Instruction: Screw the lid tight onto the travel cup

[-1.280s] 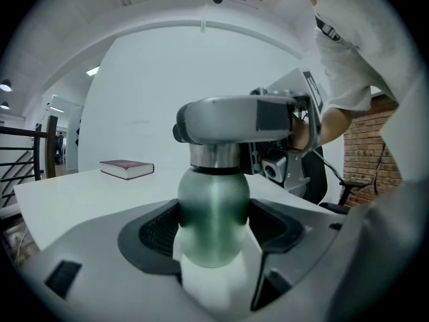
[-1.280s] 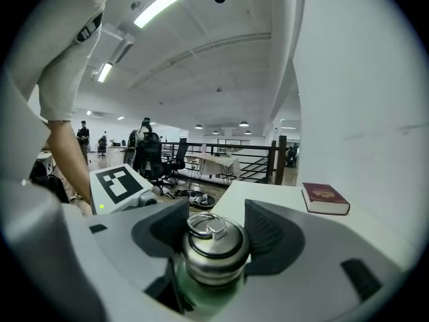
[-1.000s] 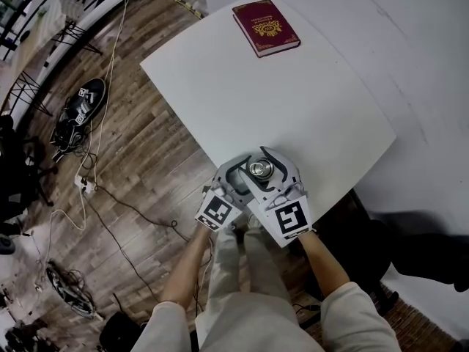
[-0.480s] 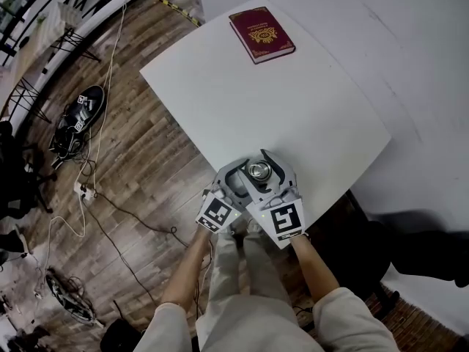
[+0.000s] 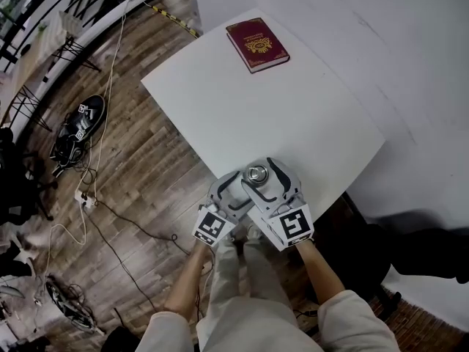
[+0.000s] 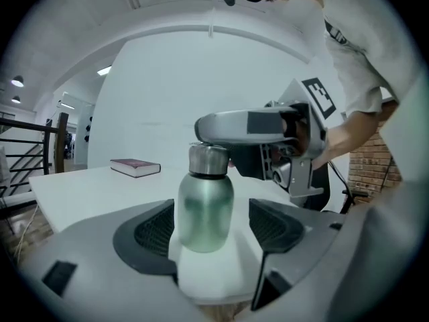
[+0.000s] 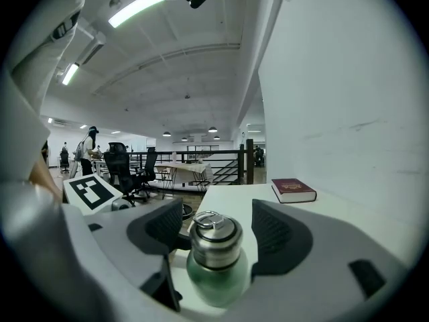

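Left claw [image 6: 213, 230]: spread. The travel cup [image 6: 204, 210] stands upright between its pads, with a gap on either side of the green body. The cup is at the near edge of the white tabletop [image 5: 293, 101], straight in front of the person.

Right claw [image 7: 220, 237]: set higher, level with the lid [image 7: 214, 232]. Its jaws have just been opening and stand apart; the lid is between the pads, neither pressing on it.

Cup: rounded matte green metal body, narrowing to a brushed steel lid with a small wire loop on top. The lid sits on the neck.

Dark red book [image 5: 256, 44]: well apart, at the far corner.
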{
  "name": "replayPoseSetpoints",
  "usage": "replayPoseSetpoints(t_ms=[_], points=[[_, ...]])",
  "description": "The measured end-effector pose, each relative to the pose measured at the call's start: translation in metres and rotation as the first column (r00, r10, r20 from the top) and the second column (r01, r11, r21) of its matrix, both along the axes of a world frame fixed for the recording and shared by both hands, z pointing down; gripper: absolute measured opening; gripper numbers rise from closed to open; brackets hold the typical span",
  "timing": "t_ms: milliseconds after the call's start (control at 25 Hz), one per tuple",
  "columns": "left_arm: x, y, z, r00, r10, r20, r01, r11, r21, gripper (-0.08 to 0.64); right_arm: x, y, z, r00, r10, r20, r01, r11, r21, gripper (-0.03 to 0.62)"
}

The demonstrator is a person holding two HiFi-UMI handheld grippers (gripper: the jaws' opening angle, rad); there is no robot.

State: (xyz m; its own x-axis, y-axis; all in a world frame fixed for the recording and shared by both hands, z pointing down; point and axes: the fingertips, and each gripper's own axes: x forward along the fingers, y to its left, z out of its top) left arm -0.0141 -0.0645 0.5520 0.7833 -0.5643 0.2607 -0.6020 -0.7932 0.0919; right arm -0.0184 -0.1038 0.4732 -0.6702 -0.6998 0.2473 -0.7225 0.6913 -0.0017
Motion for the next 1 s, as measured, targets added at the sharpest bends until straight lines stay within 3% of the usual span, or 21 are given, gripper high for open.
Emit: replayPoseSetpoints(t_ms=[440, 760, 1000], points=[[-0.063, 0.047, -0.026, 0.986, -0.168, 0.013, 0.169, 0.984, -0.050, 0.325, 0.060, 0.045, -0.019, 0.991, 0.128, 0.033, -0.127, 0.991, -0.042, 0.242], [-0.078, 0.068, -0.075, 0.973, -0.230, 0.006, 0.230, 0.973, -0.013, 0.085, 0.080, 0.077, -0.042, 0.986, 0.165, 0.020, -0.164, 0.985, -0.048, 0.069], [-0.081, 0.079, -0.115, 0.970, -0.243, 0.000, 0.243, 0.970, 0.000, 0.014, 0.087, 0.093, -0.068, 0.985, 0.175, 0.010, -0.174, 0.984, -0.043, 0.000]])
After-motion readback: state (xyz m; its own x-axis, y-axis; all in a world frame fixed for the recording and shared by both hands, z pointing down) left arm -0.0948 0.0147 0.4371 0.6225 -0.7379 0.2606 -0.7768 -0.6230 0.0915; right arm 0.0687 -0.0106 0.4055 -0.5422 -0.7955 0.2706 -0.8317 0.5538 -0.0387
